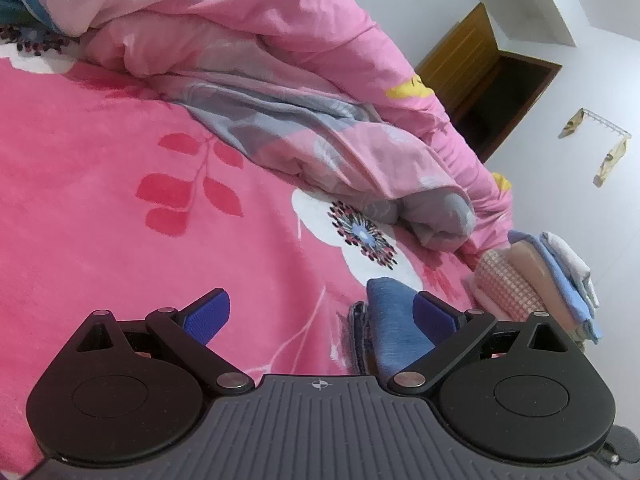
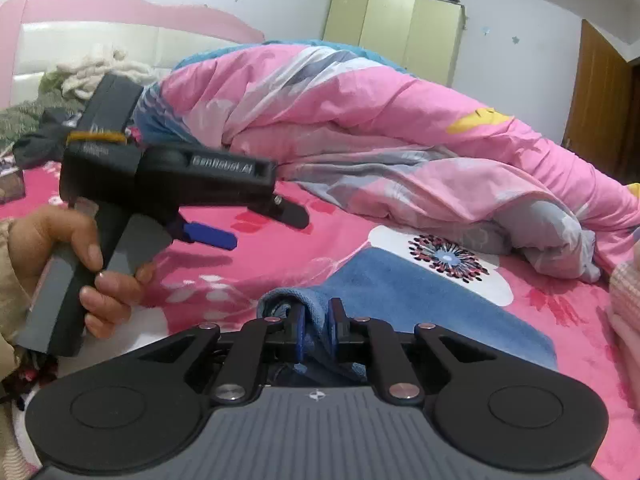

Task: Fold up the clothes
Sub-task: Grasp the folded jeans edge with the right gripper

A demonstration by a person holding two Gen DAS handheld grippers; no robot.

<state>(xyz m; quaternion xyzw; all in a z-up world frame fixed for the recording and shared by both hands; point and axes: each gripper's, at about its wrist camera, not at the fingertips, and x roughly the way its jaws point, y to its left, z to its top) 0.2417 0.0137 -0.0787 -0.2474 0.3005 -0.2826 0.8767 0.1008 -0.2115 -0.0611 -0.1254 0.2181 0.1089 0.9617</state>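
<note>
A blue garment (image 2: 420,292) lies on the pink flowered bedspread (image 2: 280,264). My right gripper (image 2: 316,324) is shut on a bunched fold of its near edge, which sits between the blue pads. In the left wrist view the same blue garment (image 1: 390,320) shows as a folded strip just inside the right finger. My left gripper (image 1: 320,312) is open above the bedspread (image 1: 120,220) with nothing between its pads. From the right wrist view, a hand (image 2: 80,264) holds the left gripper (image 2: 256,226) up to the left of the garment, jaws apart.
A crumpled pink and grey duvet (image 2: 380,140) fills the far side of the bed. A stack of folded clothes (image 1: 532,280) sits at the bed's right edge. Loose clothes (image 2: 92,68) lie by the headboard. A wooden door (image 1: 472,52) and a wardrobe (image 2: 396,28) stand beyond.
</note>
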